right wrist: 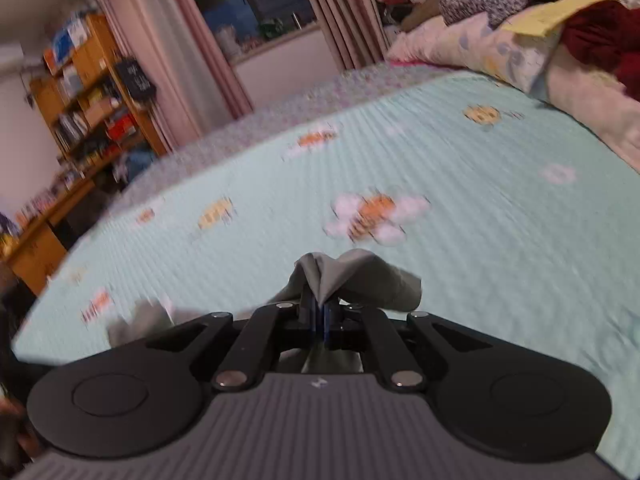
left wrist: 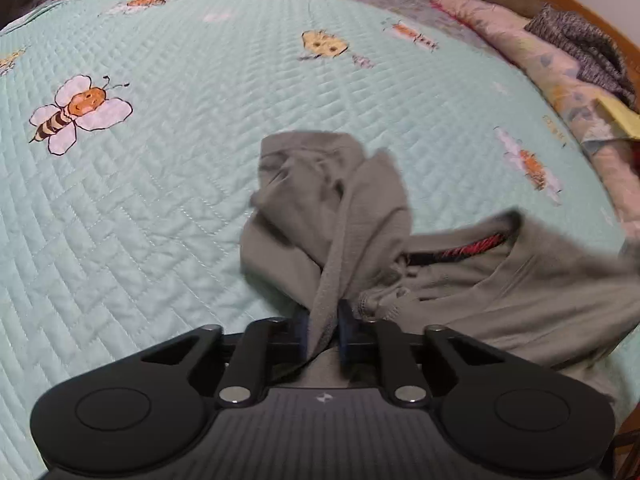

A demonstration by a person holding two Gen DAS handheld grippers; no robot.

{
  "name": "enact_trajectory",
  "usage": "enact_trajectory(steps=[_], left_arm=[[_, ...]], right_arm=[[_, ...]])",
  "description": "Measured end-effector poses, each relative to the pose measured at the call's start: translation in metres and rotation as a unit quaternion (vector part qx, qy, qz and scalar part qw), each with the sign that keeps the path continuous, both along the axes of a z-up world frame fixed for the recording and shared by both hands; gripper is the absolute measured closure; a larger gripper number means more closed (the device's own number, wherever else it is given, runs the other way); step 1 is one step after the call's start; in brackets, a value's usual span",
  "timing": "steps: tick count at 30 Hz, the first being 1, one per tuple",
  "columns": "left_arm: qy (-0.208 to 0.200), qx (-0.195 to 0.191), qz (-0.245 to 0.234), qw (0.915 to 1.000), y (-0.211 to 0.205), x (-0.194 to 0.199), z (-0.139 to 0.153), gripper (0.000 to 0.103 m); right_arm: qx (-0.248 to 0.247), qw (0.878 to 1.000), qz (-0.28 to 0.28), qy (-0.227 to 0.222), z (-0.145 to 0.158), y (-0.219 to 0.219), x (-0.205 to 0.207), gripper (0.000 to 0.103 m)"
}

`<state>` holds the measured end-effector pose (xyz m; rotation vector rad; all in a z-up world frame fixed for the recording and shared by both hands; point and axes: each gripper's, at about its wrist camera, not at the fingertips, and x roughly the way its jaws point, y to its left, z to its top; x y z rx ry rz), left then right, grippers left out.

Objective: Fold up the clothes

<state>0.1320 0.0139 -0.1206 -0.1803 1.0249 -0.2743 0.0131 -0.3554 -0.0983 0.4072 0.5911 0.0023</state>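
Observation:
A grey garment (left wrist: 360, 208) with a red and black inner label lies bunched on the pale green quilt (left wrist: 180, 200). In the left wrist view my left gripper (left wrist: 325, 320) is shut on a fold of this grey cloth, which rises from between the blue pads and spreads away to the right. In the right wrist view my right gripper (right wrist: 320, 312) is shut on another bunch of the grey garment (right wrist: 360, 276), which puffs up above the pads. Another bit of the grey cloth shows low at the left of that view.
The quilt carries bee and flower prints. Pillows (left wrist: 540, 52) and piled clothes (left wrist: 580, 48) line the right side of the bed, with a wooden headboard behind. A wooden bookshelf (right wrist: 92, 96), curtains (right wrist: 168, 40) and a window stand beyond the bed's far edge.

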Motion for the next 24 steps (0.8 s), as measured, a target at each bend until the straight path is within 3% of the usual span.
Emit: enact_trajectory(steps=[3,7,11,13,15,16,18,21,24], left_arm=[[-0.039,-0.007,0.028,0.9988,0.011,-0.008,0.031,0.093],[-0.124,0.038,0.033,0.9910,0.015,0.001,0.098,0.094],[-0.211,0.020,0.061,0.9755,0.035,0.002,0.179,0.095],[-0.269,0.014,0.075,0.9600,0.049,-0.011,0.213,0.096],[-0.313,0.035,0.086,0.9451,0.059,-0.025,0.234,0.094],[-0.307,0.044,0.078,0.9474,0.066,-0.028,0.234,0.083],[-0.257,0.032,0.067,0.9635,0.085,-0.031,0.214,0.081],[-0.172,0.023,0.074,0.9820,0.117,-0.046,0.154,0.083],[-0.093,0.009,0.086,0.9919,0.144,-0.069,0.093,0.084]], right_arm=[[0.023,0.999,-0.009,0.020,-0.013,-0.008,-0.010,0.099],[0.083,0.996,-0.009,0.028,-0.012,-0.017,0.002,0.099],[0.112,0.990,-0.001,-0.080,0.051,-0.021,0.011,0.099],[0.127,0.981,-0.005,-0.145,0.087,-0.027,0.010,0.099],[0.096,0.983,-0.008,-0.157,0.104,-0.027,0.014,0.098],[0.077,0.984,-0.010,-0.158,0.111,-0.026,0.016,0.098],[0.034,0.992,-0.016,-0.117,0.104,-0.024,0.023,0.093],[0.014,1.000,0.007,0.001,0.060,-0.023,0.024,0.083],[0.014,0.995,-0.011,0.102,0.012,-0.029,0.009,0.080]])
